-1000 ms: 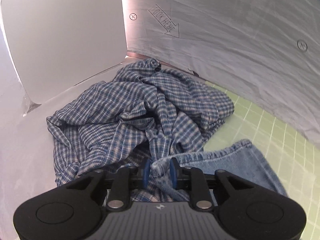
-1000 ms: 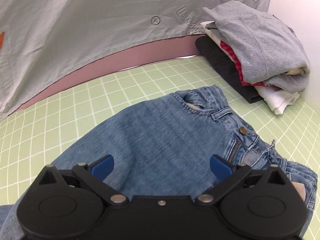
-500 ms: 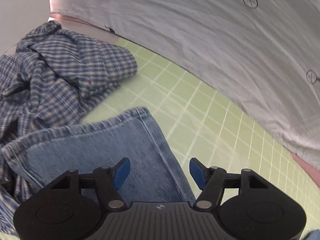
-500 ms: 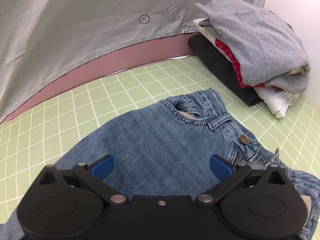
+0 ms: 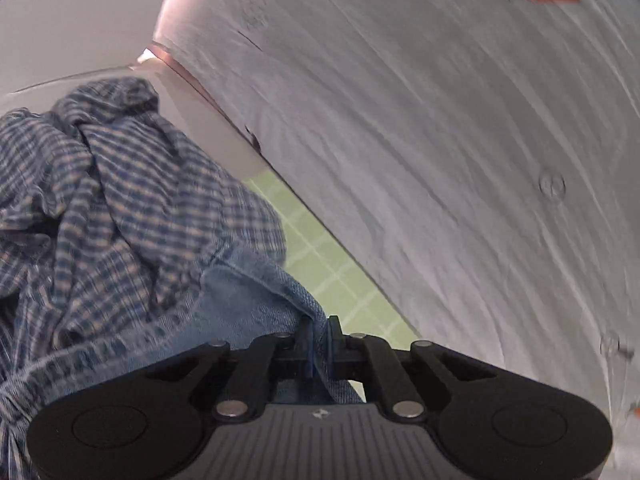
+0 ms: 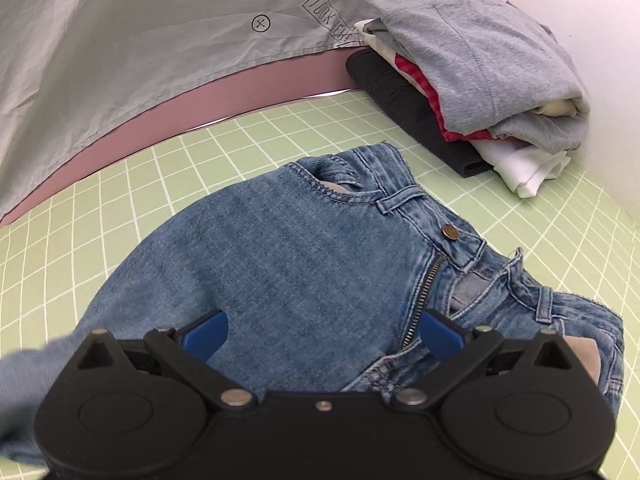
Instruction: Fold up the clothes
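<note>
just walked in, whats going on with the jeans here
A person is folding clothes with two hand-held grippers. The left hand-held gripper is shut on a hem of the jeans, next to a crumpled checked shirt. The right hand-held gripper hangs open over the waist end. A folded pile sits behind on the green mat.

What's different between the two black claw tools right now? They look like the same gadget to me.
The left gripper has its jaws shut, pinching the hem of the jeans; the right gripper has its jaws spread wide and holds nothing. The left one sits at the leg end beside a crumpled plaid shirt; the right one hovers over the waist end, near a stack of folded clothes. Both are the same black tool with blue pads.
</note>
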